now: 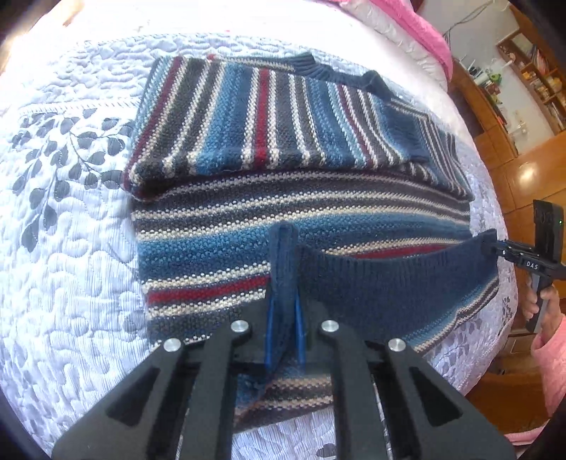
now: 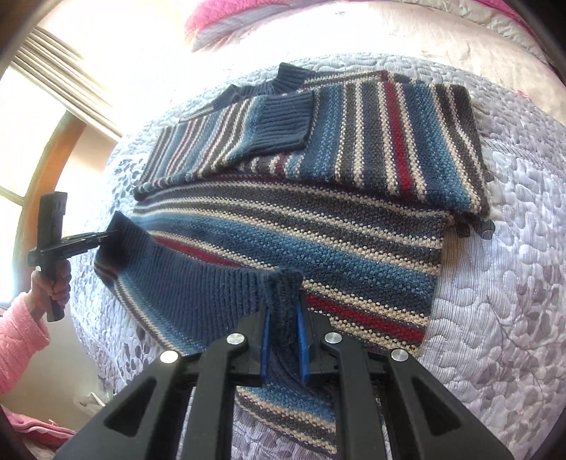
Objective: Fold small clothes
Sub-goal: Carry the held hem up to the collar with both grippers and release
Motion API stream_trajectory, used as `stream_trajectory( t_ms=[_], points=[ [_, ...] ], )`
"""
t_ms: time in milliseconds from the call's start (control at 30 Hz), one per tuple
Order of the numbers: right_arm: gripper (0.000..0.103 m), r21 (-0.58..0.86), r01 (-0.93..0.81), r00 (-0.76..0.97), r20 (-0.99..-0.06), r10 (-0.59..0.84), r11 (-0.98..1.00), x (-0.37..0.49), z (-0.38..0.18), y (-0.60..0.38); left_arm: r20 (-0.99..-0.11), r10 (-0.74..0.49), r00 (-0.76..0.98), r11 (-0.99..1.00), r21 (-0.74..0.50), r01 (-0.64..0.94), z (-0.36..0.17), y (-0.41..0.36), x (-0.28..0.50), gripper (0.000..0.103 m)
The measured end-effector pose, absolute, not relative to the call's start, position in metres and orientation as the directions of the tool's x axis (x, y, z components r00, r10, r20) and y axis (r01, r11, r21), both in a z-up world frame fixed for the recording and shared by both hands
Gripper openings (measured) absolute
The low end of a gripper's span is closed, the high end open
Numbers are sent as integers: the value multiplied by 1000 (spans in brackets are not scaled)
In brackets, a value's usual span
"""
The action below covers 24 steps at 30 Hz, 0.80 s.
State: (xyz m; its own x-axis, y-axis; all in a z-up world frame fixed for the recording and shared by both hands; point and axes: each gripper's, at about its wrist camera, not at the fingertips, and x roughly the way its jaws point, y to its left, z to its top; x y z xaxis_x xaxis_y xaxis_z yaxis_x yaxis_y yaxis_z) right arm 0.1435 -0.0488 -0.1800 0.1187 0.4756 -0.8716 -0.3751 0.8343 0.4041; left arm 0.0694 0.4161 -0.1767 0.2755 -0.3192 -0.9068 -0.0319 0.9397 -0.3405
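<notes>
1. left wrist view: the left gripper [image 1: 283, 279] is seen clenched on the navy ribbed hem [image 1: 389, 279] of a striped knit sweater [image 1: 247, 219], with a bunched fold of the hem pinched between its blue pads [image 1: 270, 318].
2. the hem is stretched off to that gripper's right, where its other corner is clamped by the right gripper [image 1: 490, 246], held in a hand [image 1: 541, 304] with a pink sleeve [image 1: 552, 361].
3. right wrist view: the right gripper [image 2: 283, 304] is seen clenched on the hem's corner, and the left gripper [image 2: 113, 235] is seen grasping the far corner to its left.
4. the hem is lifted above the sweater, which is spread ahead of both grippers on a white quilted bedspread [image 1: 70, 247] printed with grey leaves.
5. both sleeves are already folded across the sweater's chest, a ribbed cuff [image 2: 283, 120] lying on top, beyond the grippers.
6. a pink blanket [image 2: 226, 21] is seen past the sweater's collar.
</notes>
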Motion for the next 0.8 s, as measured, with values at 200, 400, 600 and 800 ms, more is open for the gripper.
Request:
stream_trajectory(
  t_ms=[200, 400, 600, 800],
  points=[
    [12, 437, -337, 193, -835, 515, 834, 157, -149, -60, -871, -329, 365, 925, -376, -63, -150, 427, 78, 8],
    [12, 432, -334, 251, -816, 521, 838, 196, -117, -59, -856, -292, 426, 939, -341, -40, -126, 425, 118, 8],
    [12, 377, -361, 318, -810, 493, 853, 255, -89, -39, -838, -229, 496, 949, -306, -78, -110, 438, 170, 8],
    [12, 326, -350, 333, -833, 442, 878, 306, -96, -15, -843, -183, 506, 950, -283, -128, -118, 451, 215, 8]
  ],
)
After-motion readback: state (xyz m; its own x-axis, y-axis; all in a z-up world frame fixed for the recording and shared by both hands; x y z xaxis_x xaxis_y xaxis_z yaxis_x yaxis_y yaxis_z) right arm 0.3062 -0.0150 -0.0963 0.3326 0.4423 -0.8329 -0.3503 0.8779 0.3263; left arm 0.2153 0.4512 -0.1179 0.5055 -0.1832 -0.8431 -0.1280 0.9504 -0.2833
